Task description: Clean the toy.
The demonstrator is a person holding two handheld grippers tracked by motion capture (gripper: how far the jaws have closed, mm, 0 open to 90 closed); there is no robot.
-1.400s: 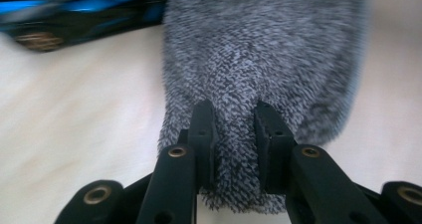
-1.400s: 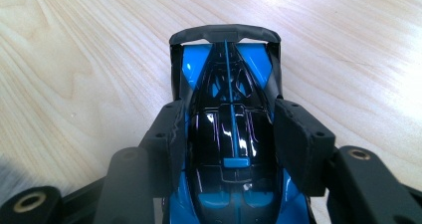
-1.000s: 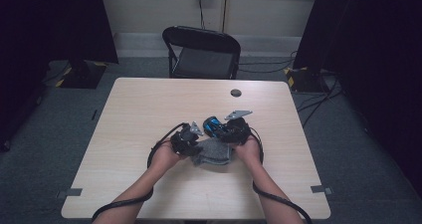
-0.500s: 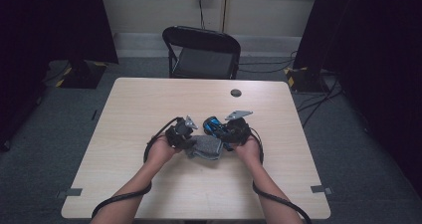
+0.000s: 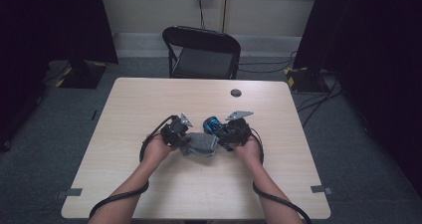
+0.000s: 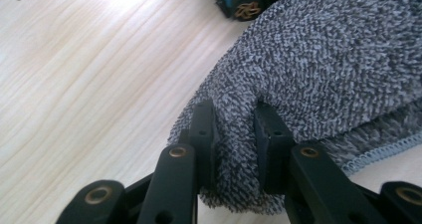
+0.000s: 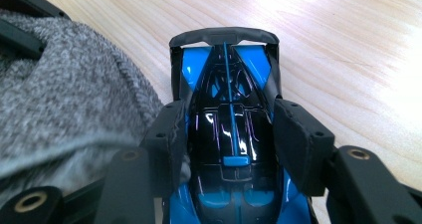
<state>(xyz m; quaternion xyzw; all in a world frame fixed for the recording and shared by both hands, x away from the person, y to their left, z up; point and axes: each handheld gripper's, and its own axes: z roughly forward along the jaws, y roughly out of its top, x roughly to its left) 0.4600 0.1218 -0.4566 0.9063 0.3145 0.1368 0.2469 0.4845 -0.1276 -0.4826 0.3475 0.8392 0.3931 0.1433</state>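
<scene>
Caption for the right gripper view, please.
Right gripper clamps a blue-and-black toy car on the table, grey cloth alongside.

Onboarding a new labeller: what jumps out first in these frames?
First the blue and black toy car, clamped between the jaws of the right tool, with its rear wing toward the far side of the right gripper view. Next the grey terry cloth, a fold of it pinched by the left tool at the middle of the pale wooden table. In the high view the cloth lies between the two hands.
</scene>
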